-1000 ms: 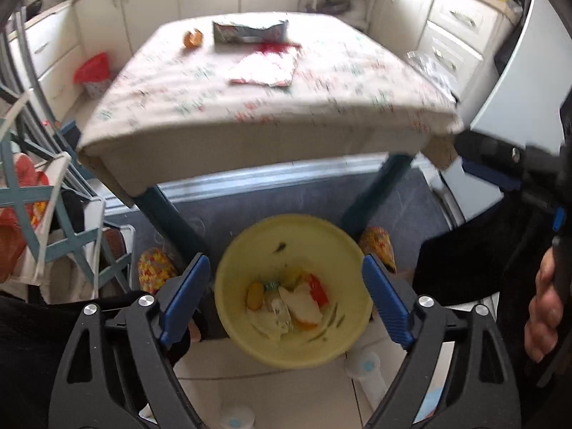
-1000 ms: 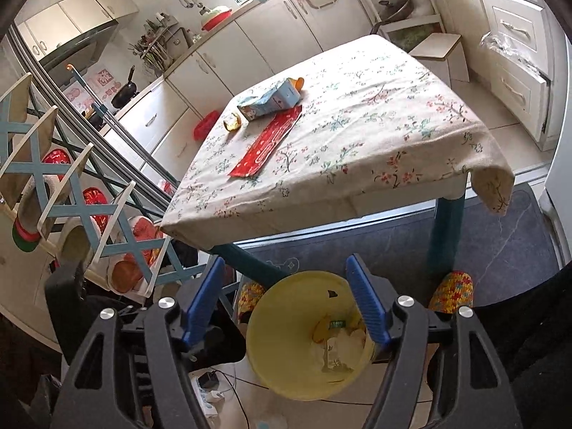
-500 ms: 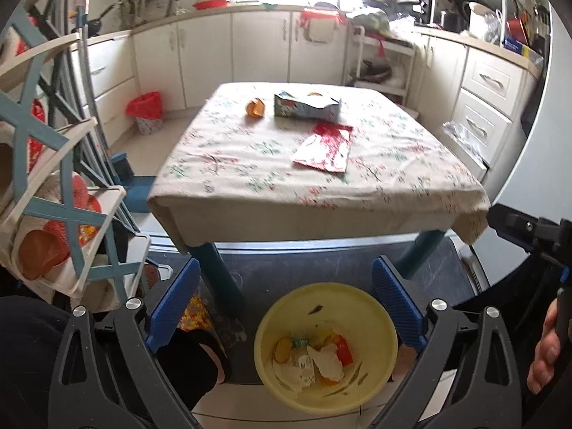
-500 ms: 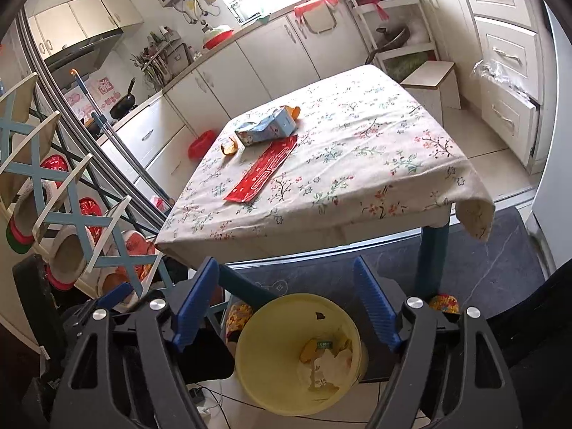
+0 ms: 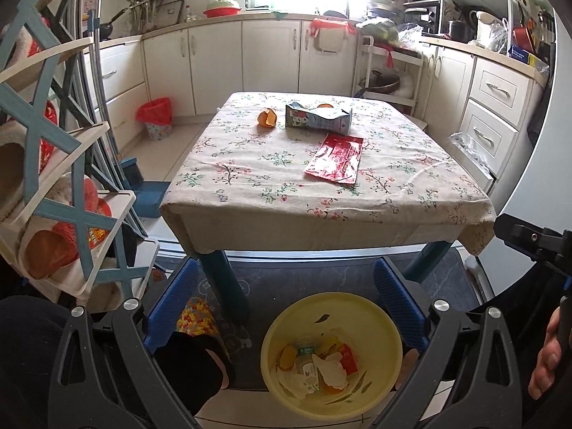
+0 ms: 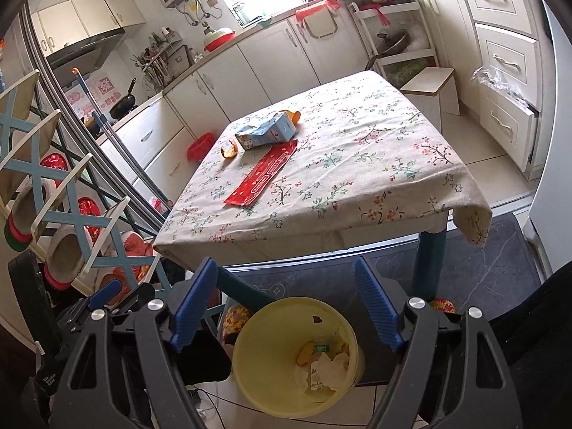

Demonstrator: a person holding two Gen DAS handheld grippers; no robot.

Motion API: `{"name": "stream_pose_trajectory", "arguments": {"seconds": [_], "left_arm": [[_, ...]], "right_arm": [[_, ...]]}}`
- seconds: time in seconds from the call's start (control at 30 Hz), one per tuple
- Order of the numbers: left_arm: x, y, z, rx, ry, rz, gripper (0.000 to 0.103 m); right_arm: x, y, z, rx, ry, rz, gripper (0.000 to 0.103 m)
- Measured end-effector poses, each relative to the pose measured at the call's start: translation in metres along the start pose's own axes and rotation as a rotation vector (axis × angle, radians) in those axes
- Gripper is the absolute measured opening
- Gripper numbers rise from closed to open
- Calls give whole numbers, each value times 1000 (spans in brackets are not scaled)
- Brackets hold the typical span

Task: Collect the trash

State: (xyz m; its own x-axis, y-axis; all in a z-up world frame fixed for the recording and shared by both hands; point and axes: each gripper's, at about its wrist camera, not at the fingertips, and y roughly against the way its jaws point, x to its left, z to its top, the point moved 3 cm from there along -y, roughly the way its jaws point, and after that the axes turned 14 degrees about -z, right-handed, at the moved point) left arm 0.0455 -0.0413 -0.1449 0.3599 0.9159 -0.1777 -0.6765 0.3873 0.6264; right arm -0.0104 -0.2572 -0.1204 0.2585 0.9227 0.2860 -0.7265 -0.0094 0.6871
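Observation:
A yellow bin (image 5: 375, 325) (image 6: 271, 339) stands on the floor in front of the table (image 5: 250, 178) (image 6: 357, 164), holding wrappers, tissue and peel. On the flowered cloth lie an orange peel (image 5: 267, 118) (image 6: 228, 151), a crumpled blue carton (image 5: 318, 118) (image 6: 266, 131) and a flat red wrapper (image 5: 336, 162) (image 6: 261, 173). My left gripper (image 5: 286, 264) hangs open above the bin, nothing between its fingers. My right gripper (image 6: 284, 261) is open and empty too, over the same bin. Both are well short of the table trash.
A shoe rack (image 5: 53, 214) with slippers stands close on the left. A red-lined small bin (image 5: 155, 118) and a blue dustpan (image 5: 143, 193) sit by the cabinets. A low stool (image 6: 432, 89) is beyond the table. A dark mat (image 5: 321, 279) lies under it. A black-socked foot (image 5: 193, 364) is beside the bin.
The left gripper has lifted and tipped upward, so the whole tabletop shows and the bin sits lower in view. Both pairs of jaws stand a little wider.

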Motion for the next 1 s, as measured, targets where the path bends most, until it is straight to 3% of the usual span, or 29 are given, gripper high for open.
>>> {"name": "stream_pose_trajectory", "arguments": {"seconds": [0.63,1.0], "left_arm": [[4,2,3,-17,17,6,95],[18,4,8,-31,84,-4,95]], "right_arm": [[0,-3,1,6,2,1,79],[8,-9,-1,24,18,1,79]]}}
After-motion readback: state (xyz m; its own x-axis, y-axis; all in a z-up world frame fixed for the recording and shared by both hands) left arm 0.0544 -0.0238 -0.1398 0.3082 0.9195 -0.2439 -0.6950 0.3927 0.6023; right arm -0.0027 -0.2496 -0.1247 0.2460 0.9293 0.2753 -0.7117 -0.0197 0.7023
